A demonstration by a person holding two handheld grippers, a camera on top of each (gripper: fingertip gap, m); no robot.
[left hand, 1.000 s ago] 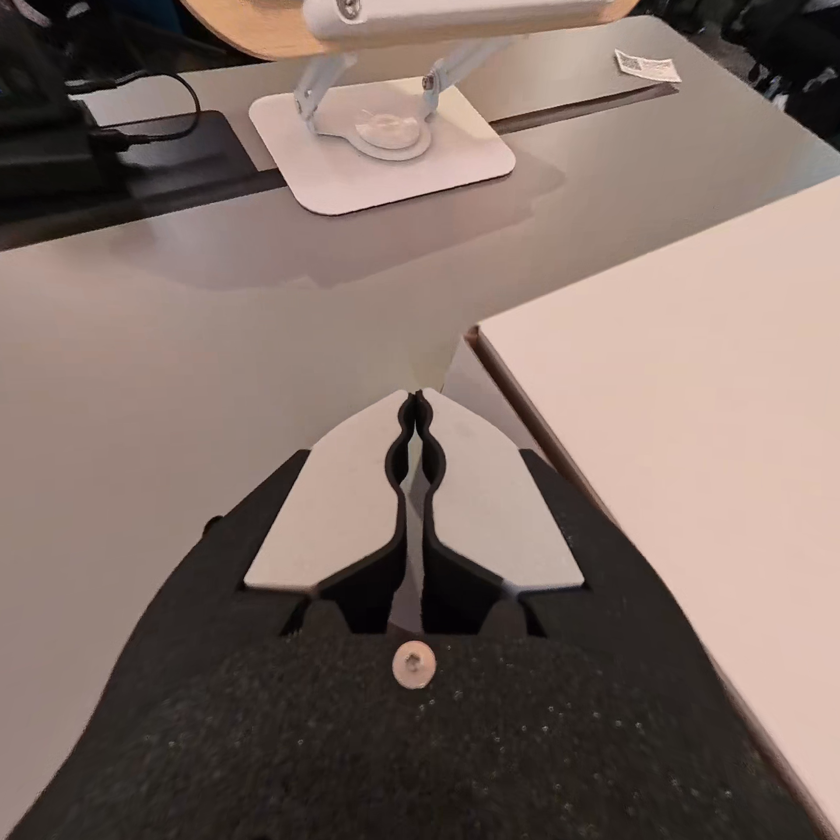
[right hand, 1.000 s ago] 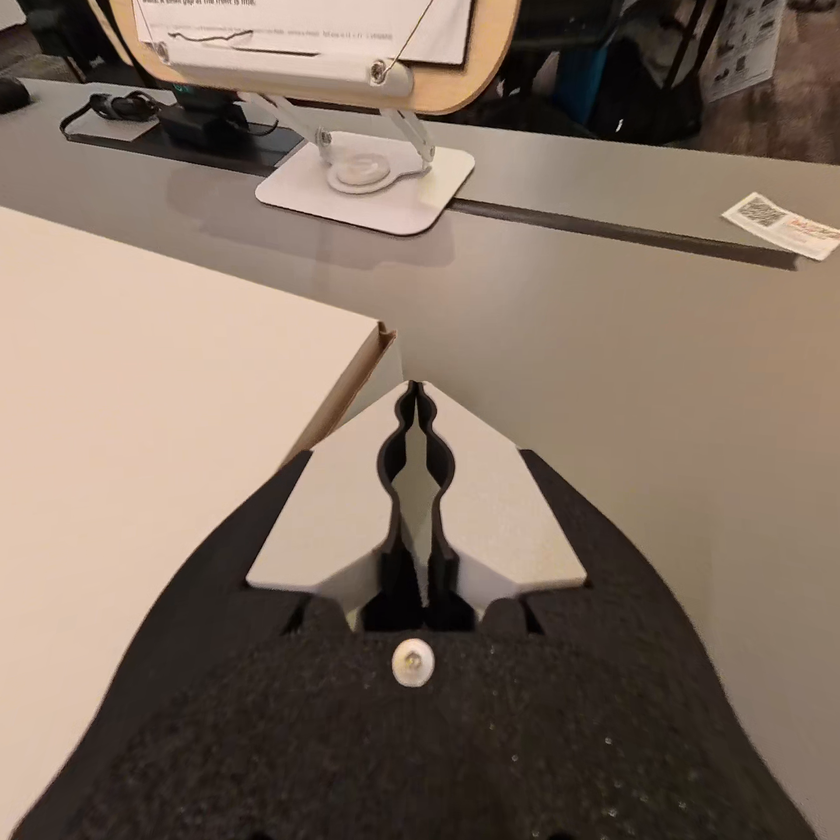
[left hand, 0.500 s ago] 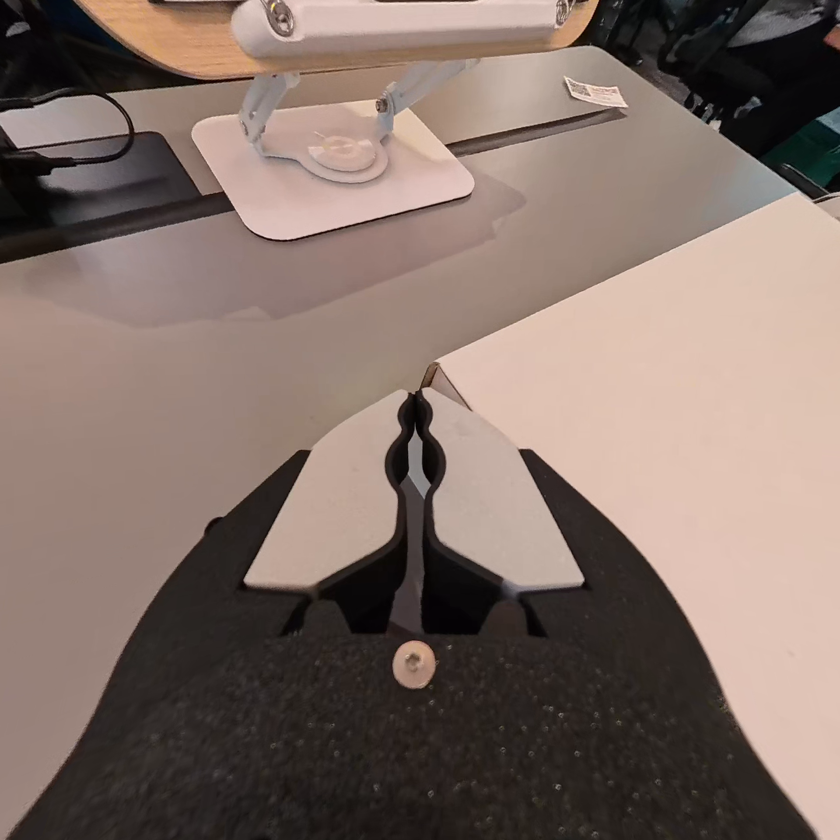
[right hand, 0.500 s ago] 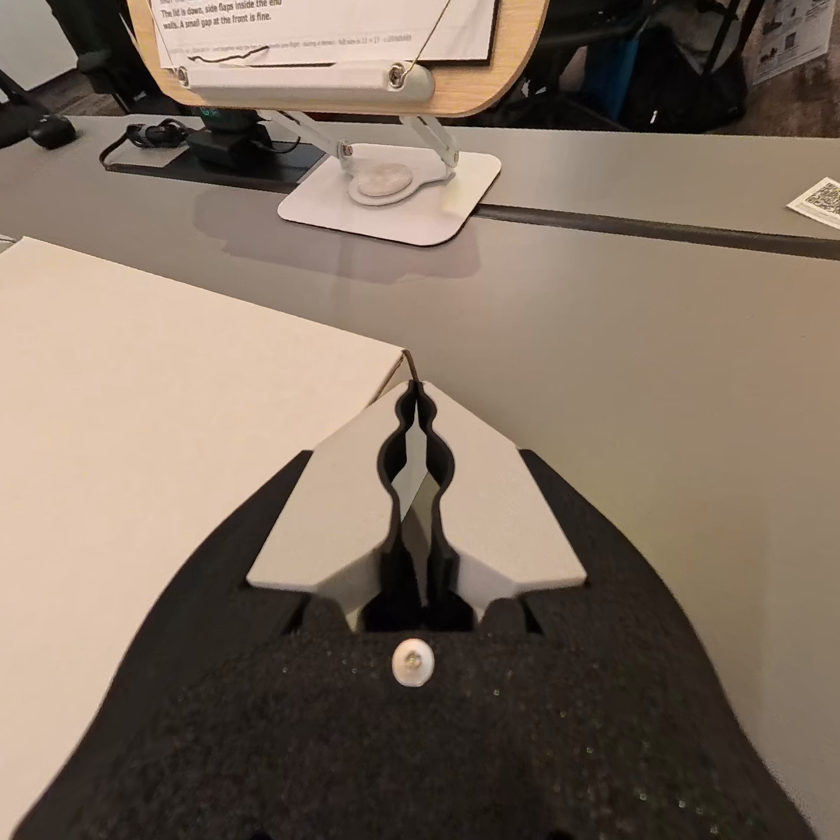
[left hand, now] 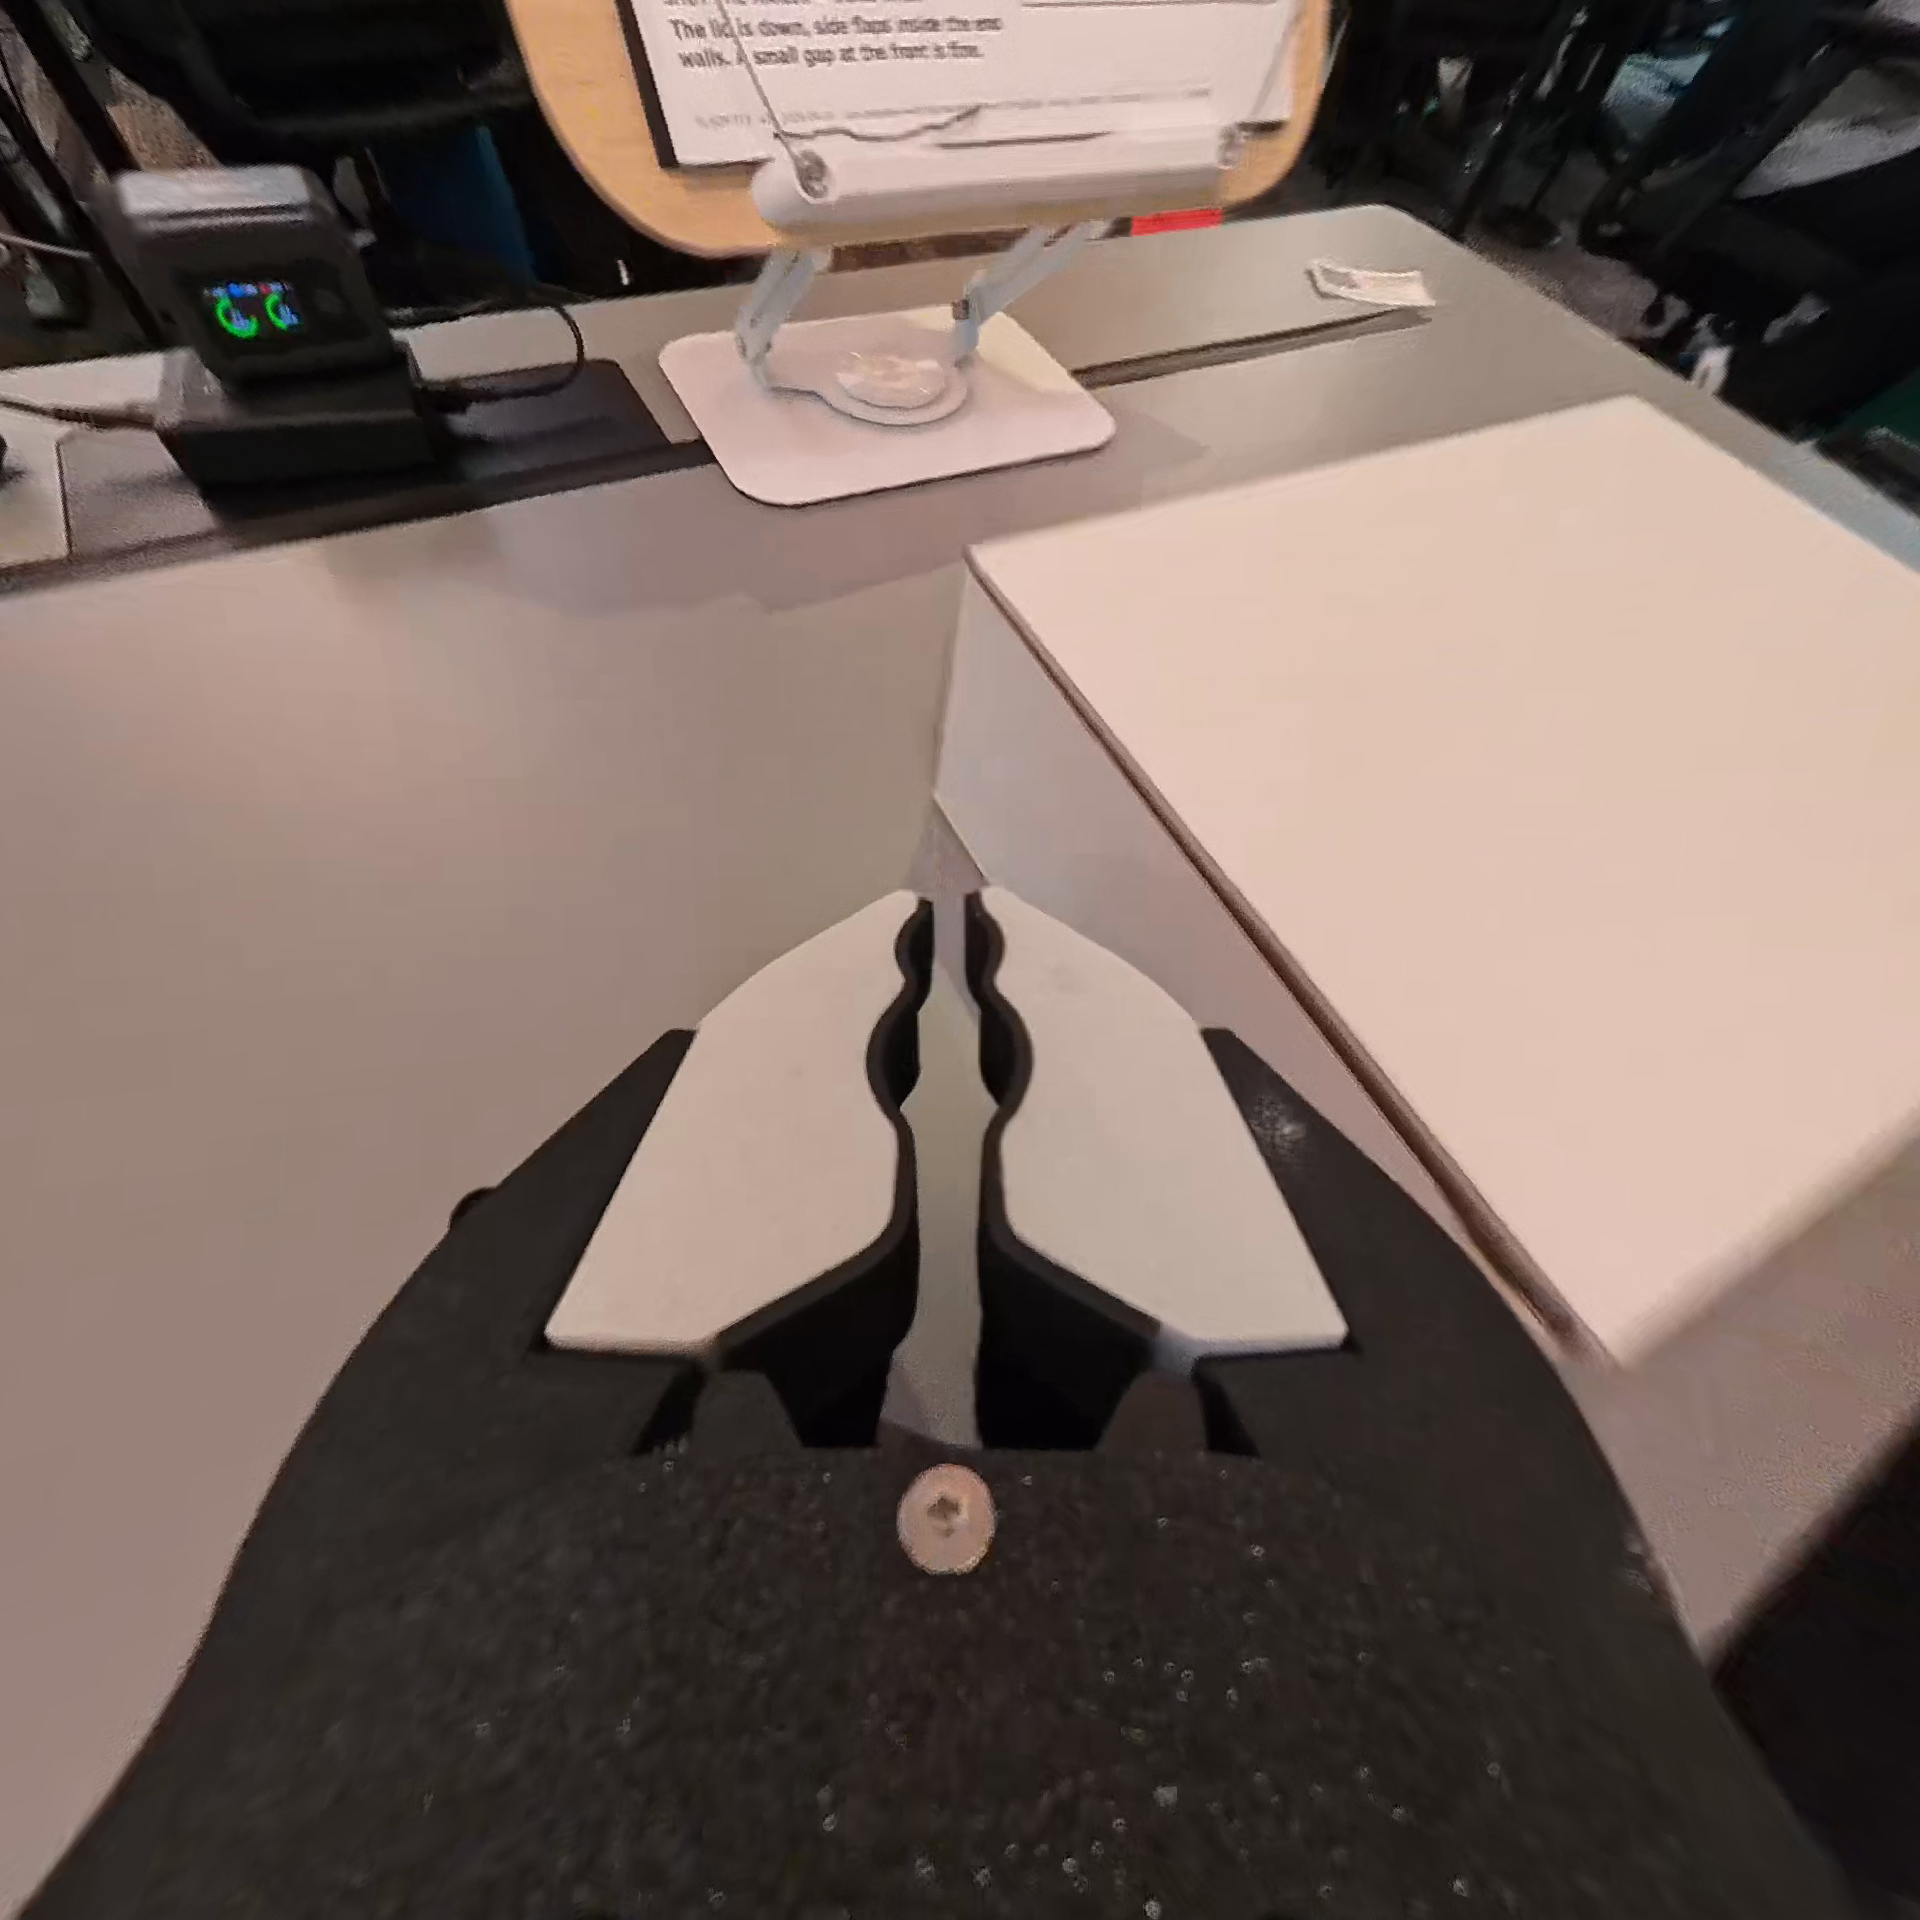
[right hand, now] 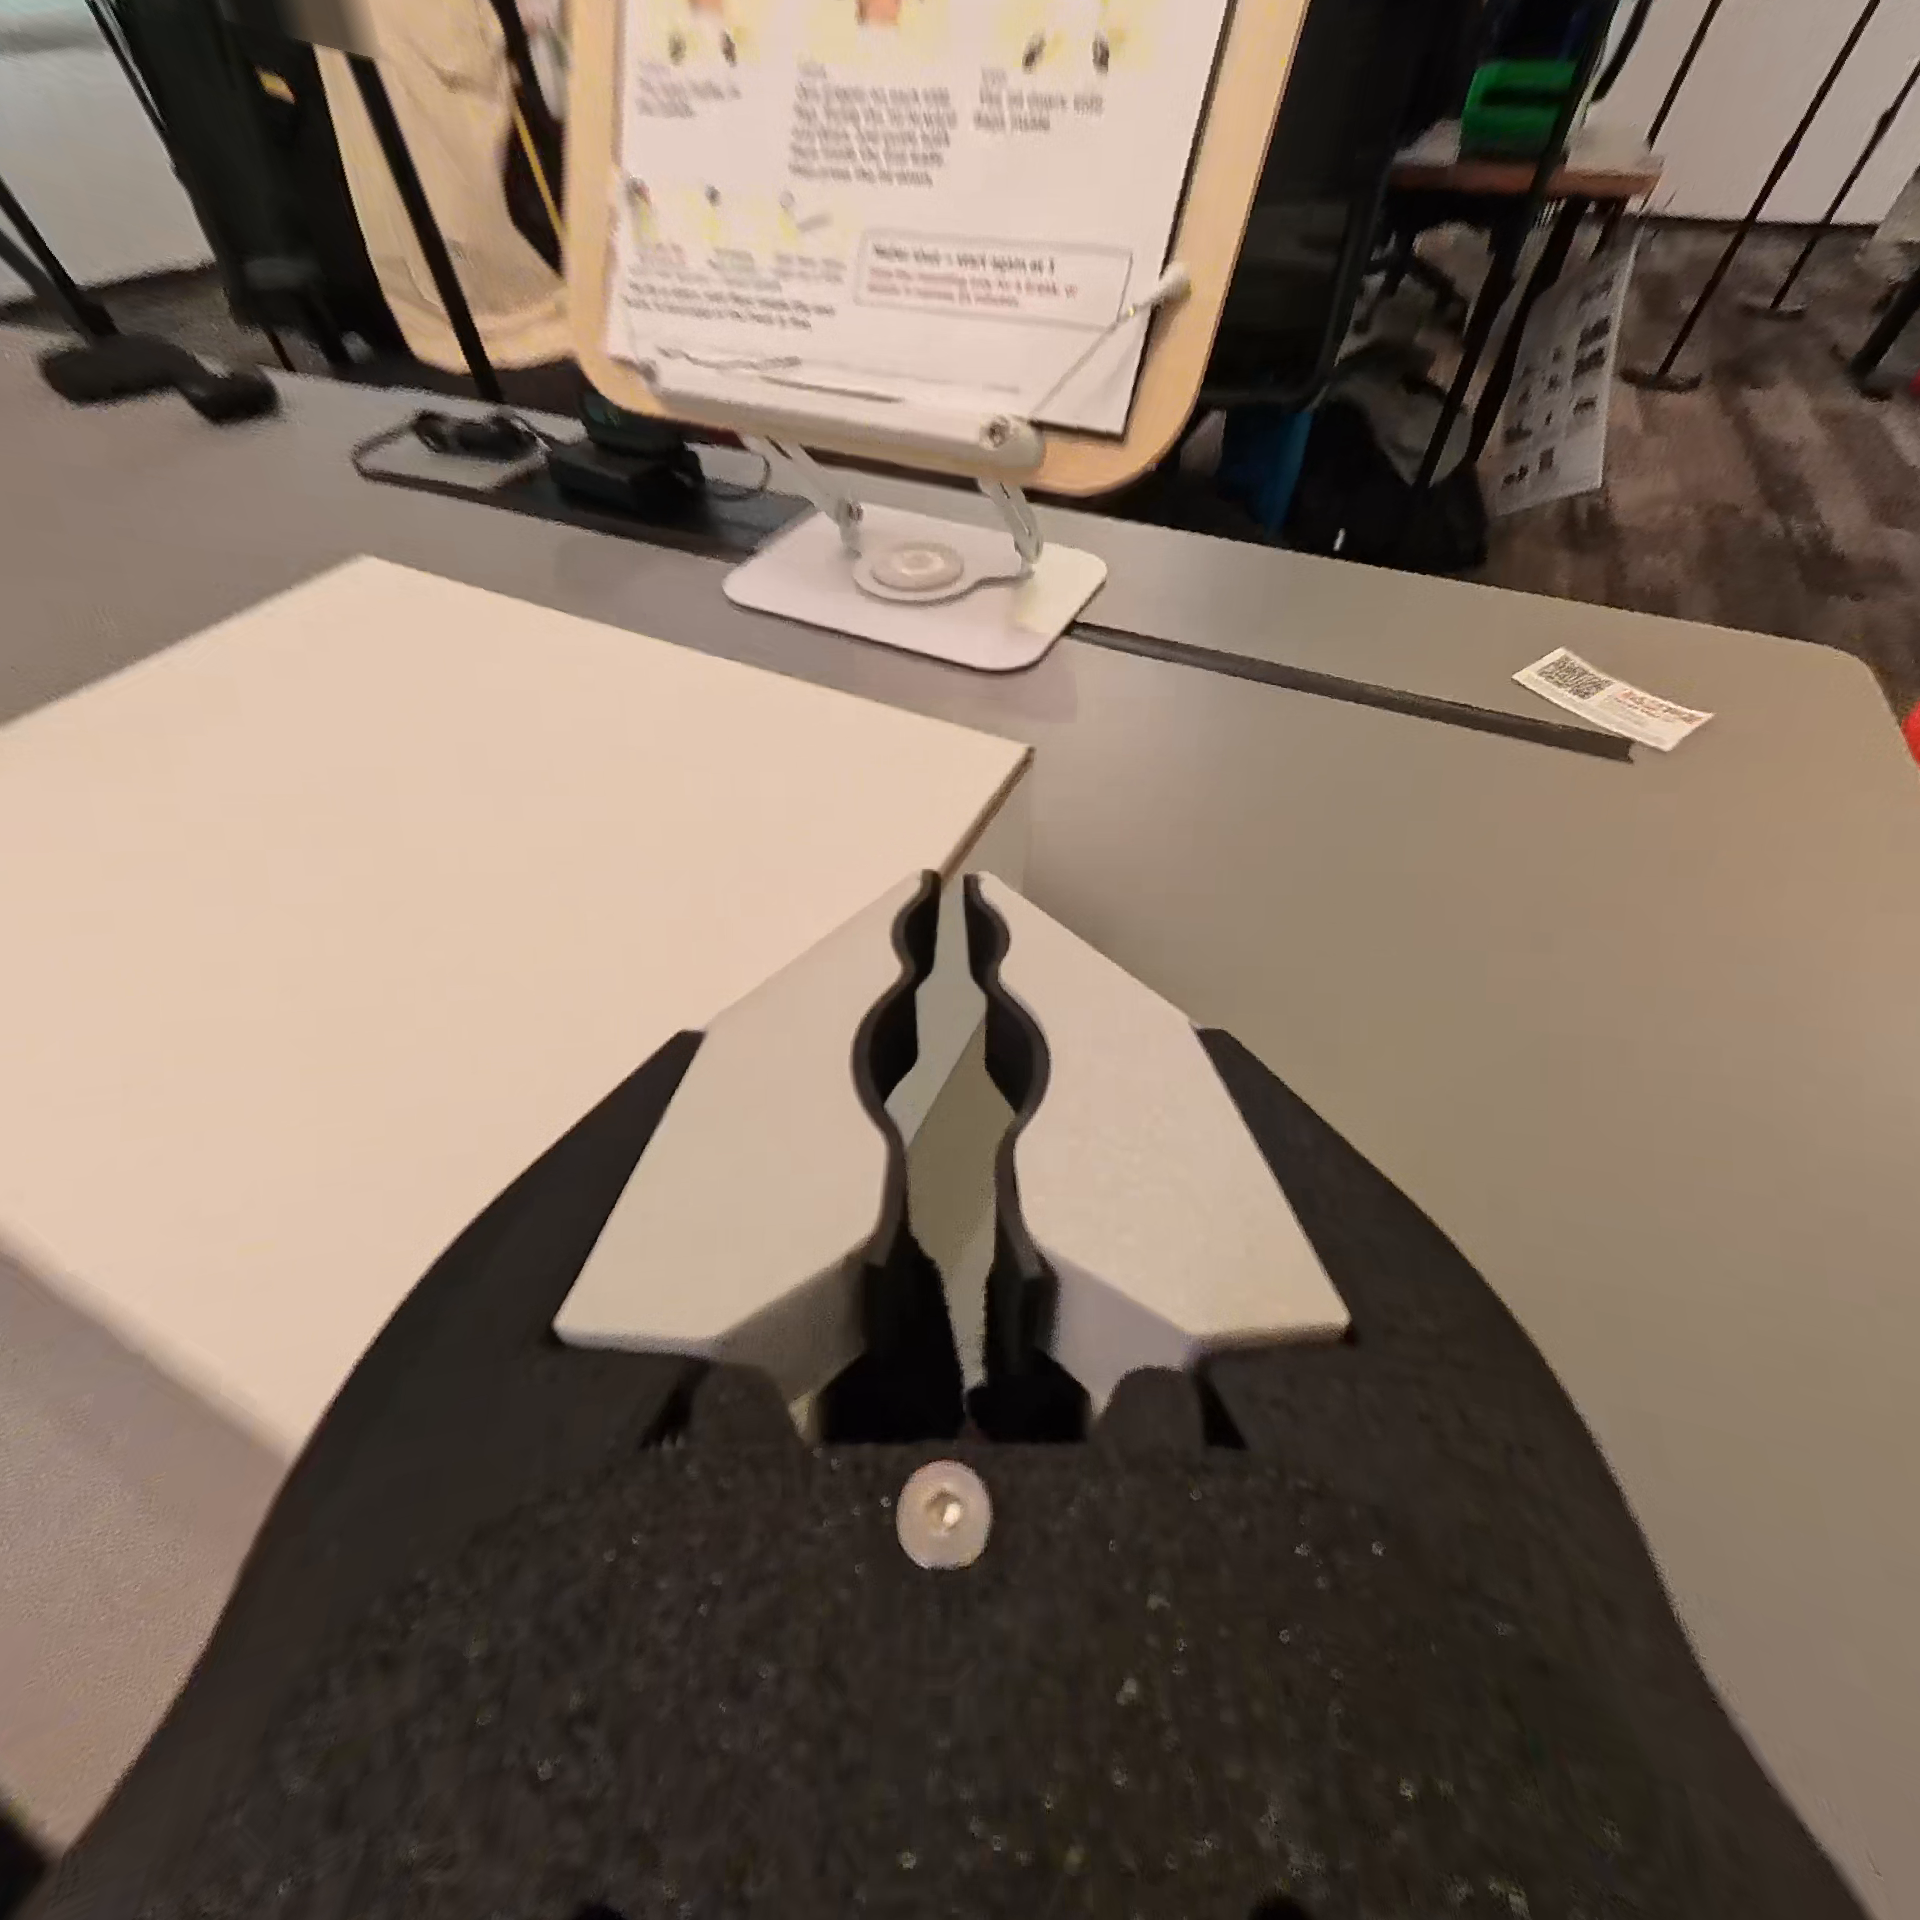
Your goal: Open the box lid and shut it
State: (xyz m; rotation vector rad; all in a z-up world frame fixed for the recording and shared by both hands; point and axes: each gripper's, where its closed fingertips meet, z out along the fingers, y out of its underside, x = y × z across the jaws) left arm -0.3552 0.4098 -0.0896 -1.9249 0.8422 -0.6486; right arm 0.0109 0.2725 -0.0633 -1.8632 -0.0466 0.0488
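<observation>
A white cardboard box stands on the grey table (left hand: pixel 312 883) with its lid (left hand: pixel 1507 831) lying flat and closed on top. It also shows in the right wrist view (right hand: pixel 416 883). My left gripper (left hand: pixel 945 904) is to the left of the box's left side wall (left hand: pixel 987 727), above the table. Its jaws are shut to a thin slit with nothing between them. My right gripper (right hand: pixel 951 883) is at the box's right side wall (right hand: pixel 1003 852), shut the same way and empty. Neither gripper touches the lid.
A wooden document stand with a paper sheet on a white base (left hand: pixel 883 416) stands at the back of the table; the right wrist view shows it too (right hand: pixel 914 582). A black device with a lit screen (left hand: pixel 249 312) and cables sit at the back left. A paper label (right hand: pixel 1610 712) lies at the back right. The left gripper's tips are roughly 40 centimetres from the right gripper's.
Both grippers have risen and drawn back from the lid's far corners. The box now looks smaller and lower, and more of the stand shows. The jaws stay shut.
</observation>
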